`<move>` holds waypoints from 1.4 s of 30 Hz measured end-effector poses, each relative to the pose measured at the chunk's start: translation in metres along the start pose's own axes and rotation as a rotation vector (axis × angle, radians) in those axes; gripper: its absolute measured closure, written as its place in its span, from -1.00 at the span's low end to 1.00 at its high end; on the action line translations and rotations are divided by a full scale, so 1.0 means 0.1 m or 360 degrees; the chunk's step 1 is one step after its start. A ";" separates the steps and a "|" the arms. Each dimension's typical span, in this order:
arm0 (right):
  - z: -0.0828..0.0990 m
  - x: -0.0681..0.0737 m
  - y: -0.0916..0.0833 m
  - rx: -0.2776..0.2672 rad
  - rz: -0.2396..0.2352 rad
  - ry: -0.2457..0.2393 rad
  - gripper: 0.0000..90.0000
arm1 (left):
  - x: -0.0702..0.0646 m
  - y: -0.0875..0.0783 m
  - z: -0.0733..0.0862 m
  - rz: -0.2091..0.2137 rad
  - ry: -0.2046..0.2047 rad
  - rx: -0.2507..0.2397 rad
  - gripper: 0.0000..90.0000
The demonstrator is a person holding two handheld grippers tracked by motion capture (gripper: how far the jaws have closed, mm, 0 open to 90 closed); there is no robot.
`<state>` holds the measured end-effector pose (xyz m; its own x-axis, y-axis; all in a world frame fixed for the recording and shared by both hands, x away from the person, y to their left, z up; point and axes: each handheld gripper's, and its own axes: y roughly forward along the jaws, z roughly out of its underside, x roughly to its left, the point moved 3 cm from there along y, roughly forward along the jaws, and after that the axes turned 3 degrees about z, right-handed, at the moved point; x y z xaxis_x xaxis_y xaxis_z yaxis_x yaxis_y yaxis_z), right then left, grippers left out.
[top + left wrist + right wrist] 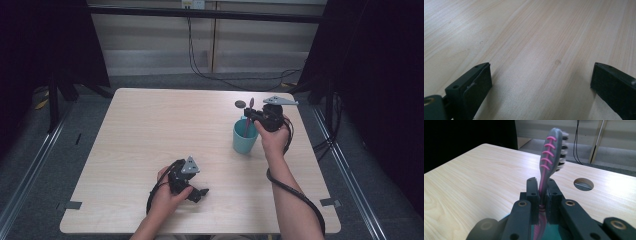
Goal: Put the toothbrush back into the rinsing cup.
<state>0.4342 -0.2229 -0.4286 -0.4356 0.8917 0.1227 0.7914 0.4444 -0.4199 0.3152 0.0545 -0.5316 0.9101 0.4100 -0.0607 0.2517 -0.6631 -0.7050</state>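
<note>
Your right gripper (254, 116) pinches the toothbrush (552, 150) upright, handle pointing down into the cup (245, 138) directly beneath. Your left gripper (196, 192), jaws spread and empty, rests well apart.

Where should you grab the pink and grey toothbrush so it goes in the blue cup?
Grip the pink and grey toothbrush on its thin neck below the bristled head, coming from above, as the right tool does. It stands upright, head up and handle down, so it would probably drop straight into the teal plastic cup.
</note>
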 end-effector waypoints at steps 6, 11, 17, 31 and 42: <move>0.07 0.01 0.02 0.0032 0.0004 -0.0001 0.83 | -0.01 0.00 0.00 0.0000 -0.0007 -0.0008 -0.93; 0.08 0.01 0.00 0.0027 0.0003 0.0000 0.77 | -0.01 0.00 0.00 -0.0001 -0.0010 -0.0009 -0.93; 0.10 -0.05 -0.07 0.0058 0.0067 0.0001 0.32 | -0.02 0.00 0.00 -0.0003 -0.0014 -0.0013 -0.93; 0.13 -0.08 -0.23 0.0090 0.0082 -0.0010 -0.24 | -0.03 0.00 0.00 -0.0010 -0.0008 0.0001 -0.93; 0.21 -0.07 -0.43 0.0112 0.0034 -0.0030 -0.45 | -0.03 0.00 0.00 -0.0012 -0.0010 0.0001 -0.93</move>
<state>0.3944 -0.2501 -0.4303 -0.4275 0.8989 0.0962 0.7688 0.4175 -0.4844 0.3120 0.0535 -0.5316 0.9062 0.4186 -0.0599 0.2581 -0.6597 -0.7058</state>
